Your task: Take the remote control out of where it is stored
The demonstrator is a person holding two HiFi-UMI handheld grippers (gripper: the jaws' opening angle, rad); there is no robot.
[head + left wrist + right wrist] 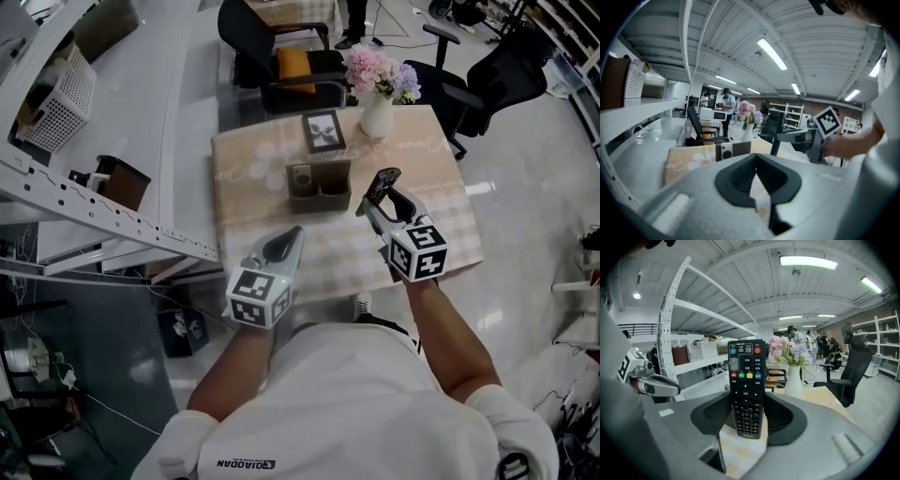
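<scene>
Currently the right claw (379, 199) grips the remote control (747, 385) by its lower end, upright, above the table (441, 202) and just right of the brown storage box (319, 187); removal appears complete. The left claw (286, 242) is closed, empty. A flower vase (377, 114) and photo frame (323, 131) stand behind, unobstructing.

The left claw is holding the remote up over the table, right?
No, the right claw holds the remote over the table; the right gripper view shows it between the jaws. The left claw is empty.
</scene>
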